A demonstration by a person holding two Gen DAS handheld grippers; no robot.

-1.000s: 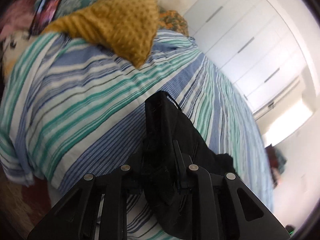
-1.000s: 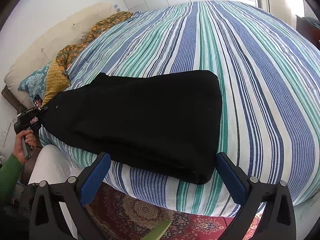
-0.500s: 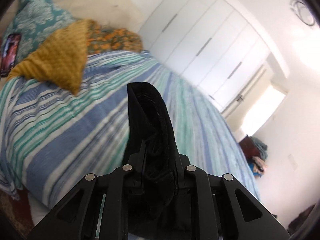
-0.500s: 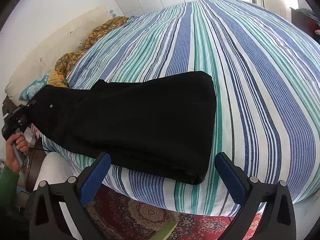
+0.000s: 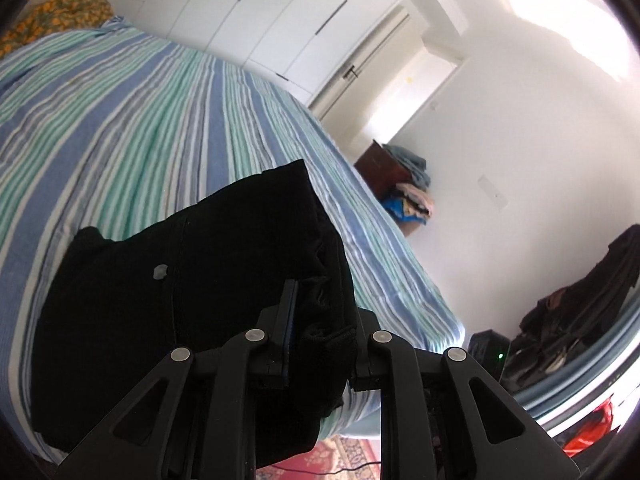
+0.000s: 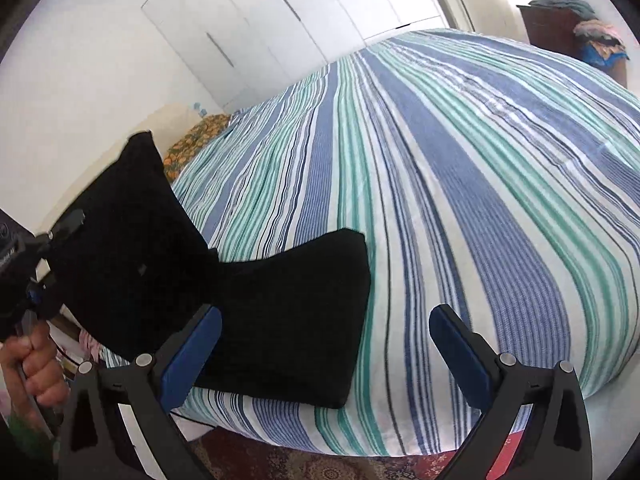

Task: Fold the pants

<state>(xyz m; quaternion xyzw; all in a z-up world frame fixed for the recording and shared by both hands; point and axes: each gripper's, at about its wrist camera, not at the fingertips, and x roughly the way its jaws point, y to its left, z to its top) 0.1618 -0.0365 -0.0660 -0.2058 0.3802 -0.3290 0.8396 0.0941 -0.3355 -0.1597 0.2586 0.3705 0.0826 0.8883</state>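
Jaws on the left gripper (image 5: 320, 336) are pinching a bunched wad of the black pants (image 6: 280, 304), so that end is lifted clear of the bed (image 6: 460, 168). From the right wrist view you can see the raised end standing up like a flap at the left, with a hand (image 6: 34, 368) wrapped round the gripper handle just below it. The other end of the pants lies flat on the striped cover, near the front edge of the bed, and the fabric bends up from there toward the lifted part.

Over on the right gripper (image 6: 324, 332) the jaws are spread wide with nothing between the blue pads (image 6: 192, 356). They hang just off the bed's edge, and the flat end of the pants sits past the left pad, not touched as far as I can tell.

Background stuff: white wardrobe doors (image 5: 288, 20) behind the bed, an orange patterned cloth (image 6: 192, 144) up by the head end, and a pile of clothes (image 5: 412, 196) on a brown cabinet across the room. Patterned red rug (image 6: 304, 466) under the bed edge.
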